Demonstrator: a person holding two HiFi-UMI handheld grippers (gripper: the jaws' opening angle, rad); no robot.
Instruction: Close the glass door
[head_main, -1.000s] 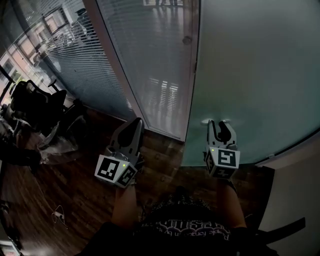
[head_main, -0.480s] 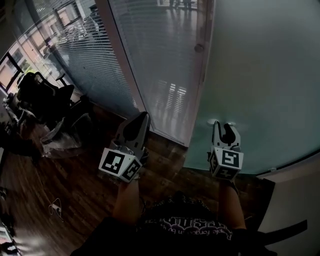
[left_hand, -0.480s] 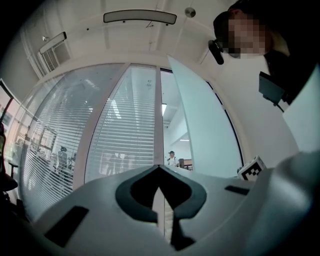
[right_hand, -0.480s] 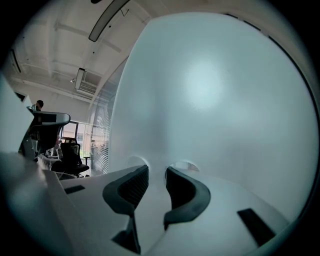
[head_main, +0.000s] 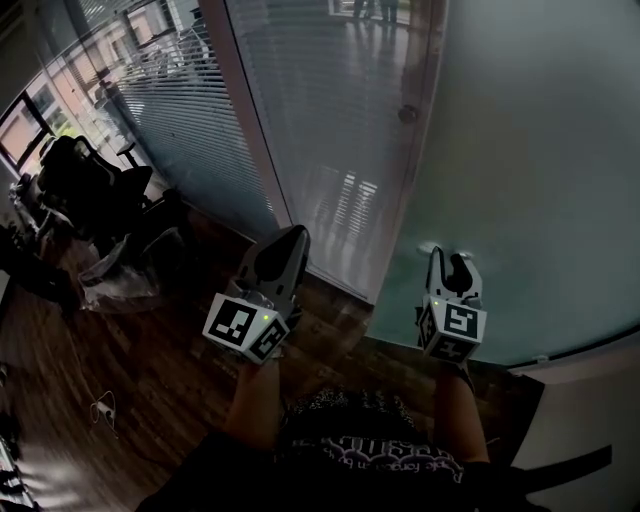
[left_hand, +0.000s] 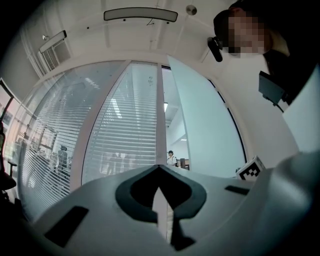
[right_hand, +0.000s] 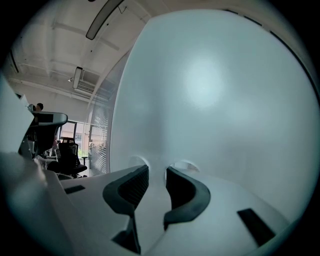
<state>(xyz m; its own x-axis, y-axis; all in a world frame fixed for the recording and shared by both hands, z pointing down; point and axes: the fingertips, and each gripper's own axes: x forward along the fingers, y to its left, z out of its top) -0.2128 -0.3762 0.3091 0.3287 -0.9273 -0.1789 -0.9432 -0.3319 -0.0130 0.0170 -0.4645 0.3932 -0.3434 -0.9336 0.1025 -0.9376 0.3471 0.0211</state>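
The frosted glass door (head_main: 540, 150) runs out past the top and right edges of the head view, and its milky pane hides whatever is behind it. I cannot tell whether the tips of my right gripper (head_main: 450, 258) touch the pane. The chairs (head_main: 85, 190) at the left are too dark to make out. A far-off person (left_hand: 172, 159) in the left gripper view is too small to describe.

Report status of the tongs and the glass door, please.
Left tongs shut, empty. Right tongs open, tips at glass door. Door not yet closed. Nothing seen in its way.
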